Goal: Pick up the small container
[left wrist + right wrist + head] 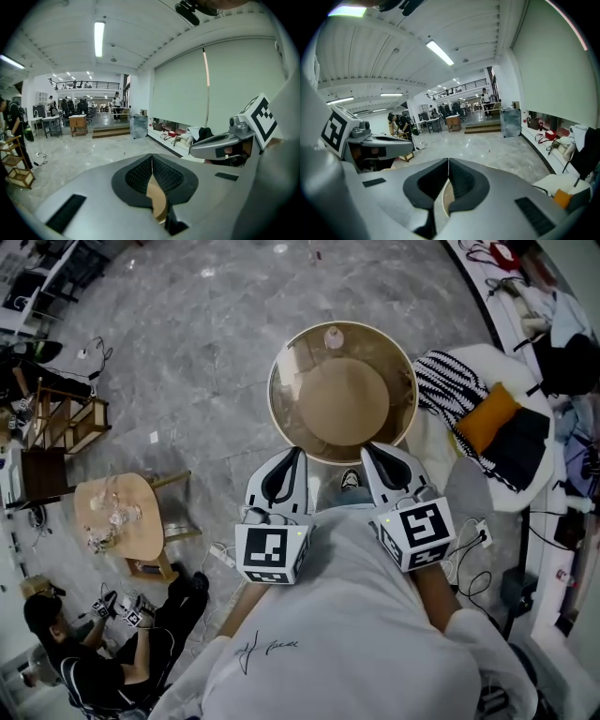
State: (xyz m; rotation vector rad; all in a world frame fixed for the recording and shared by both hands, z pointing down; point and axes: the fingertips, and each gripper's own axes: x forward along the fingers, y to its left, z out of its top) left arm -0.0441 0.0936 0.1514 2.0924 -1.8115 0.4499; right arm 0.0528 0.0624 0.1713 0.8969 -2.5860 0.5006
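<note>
In the head view a small pale container (333, 336) stands at the far edge of a round glass-topped table (281, 404). Both grippers are held close to my chest, at the table's near rim and well short of the container. My left gripper (298, 453) is shut with nothing in it; in its own view the pads meet (152, 157). Beside it my right gripper (367, 448) is shut too, its pads together (448, 161) and empty. Both gripper views look level across the room, and neither shows the container.
A white seat (525, 486) to the right holds a striped cloth (445, 381) and an orange cushion (487, 416). A small wooden table (141, 531) and a seated person (103, 648) are at lower left, a wooden rack (66, 423) at left. Cables lie on the grey floor.
</note>
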